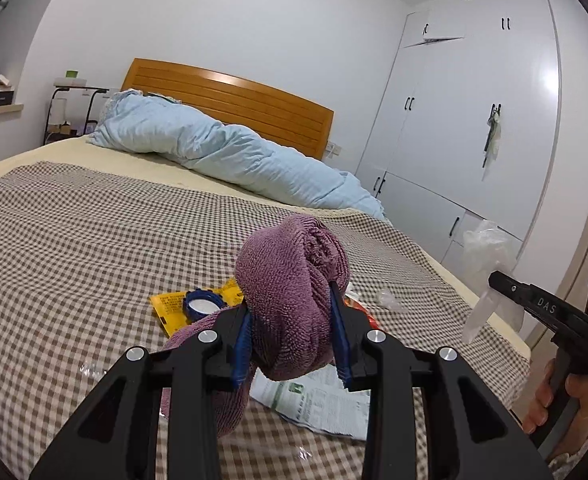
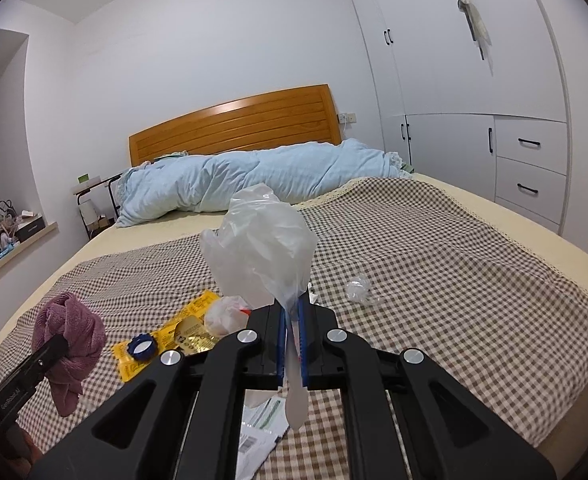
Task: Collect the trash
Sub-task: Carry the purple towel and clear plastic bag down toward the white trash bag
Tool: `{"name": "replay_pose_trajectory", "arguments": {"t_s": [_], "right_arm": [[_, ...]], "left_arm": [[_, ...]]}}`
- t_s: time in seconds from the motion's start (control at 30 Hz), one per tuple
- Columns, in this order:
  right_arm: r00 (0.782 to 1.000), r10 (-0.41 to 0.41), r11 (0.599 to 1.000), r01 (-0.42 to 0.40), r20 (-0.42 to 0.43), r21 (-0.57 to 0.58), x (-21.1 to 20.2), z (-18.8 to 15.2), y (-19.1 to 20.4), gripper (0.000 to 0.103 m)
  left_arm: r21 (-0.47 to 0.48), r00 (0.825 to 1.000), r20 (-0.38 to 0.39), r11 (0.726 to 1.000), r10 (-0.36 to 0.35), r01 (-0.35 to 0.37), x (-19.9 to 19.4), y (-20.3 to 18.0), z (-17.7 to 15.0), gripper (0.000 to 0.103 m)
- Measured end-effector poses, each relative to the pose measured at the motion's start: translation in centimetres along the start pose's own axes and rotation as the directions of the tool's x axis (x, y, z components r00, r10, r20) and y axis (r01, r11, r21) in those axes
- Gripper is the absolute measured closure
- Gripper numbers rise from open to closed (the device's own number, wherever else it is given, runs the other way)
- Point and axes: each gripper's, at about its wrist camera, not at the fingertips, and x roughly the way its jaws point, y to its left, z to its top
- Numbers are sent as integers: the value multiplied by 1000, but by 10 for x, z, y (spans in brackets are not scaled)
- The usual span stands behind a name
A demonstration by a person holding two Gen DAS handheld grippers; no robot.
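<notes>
My left gripper is shut on a purple towel and holds it above the checked bedspread; the towel also shows in the right wrist view. My right gripper is shut on a clear plastic bag, which stands up above its fingers; the bag also shows in the left wrist view. On the bed lie a yellow wrapper, a blue bottle cap, a crumpled white wad, a printed paper packet and a bit of clear plastic.
A light blue duvet lies rolled along the wooden headboard. White wardrobe doors stand to the right of the bed. A small side table and a cluttered windowsill are at the far left.
</notes>
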Motion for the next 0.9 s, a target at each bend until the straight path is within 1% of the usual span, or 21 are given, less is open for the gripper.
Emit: {"name": "replay_pose_trajectory", "arguments": {"t_s": [0.27,0.7,0.9], "right_arm": [[1000,2,1000,-2,10,-14,-36,-2,0,97],[1000,7,1000,-7,-2,-30,-90,-20,3,97],[1000,24,999,-24,-16,-39,-108,-29,5,97]], "left_arm": [[10,1000,14,1000,-12,11,-36,-13,-1,72],[38,999,29,999,-34,33,-100,-34,-10,72],[49,998,41,998,-42,40,-127,-42,-15,72]]}}
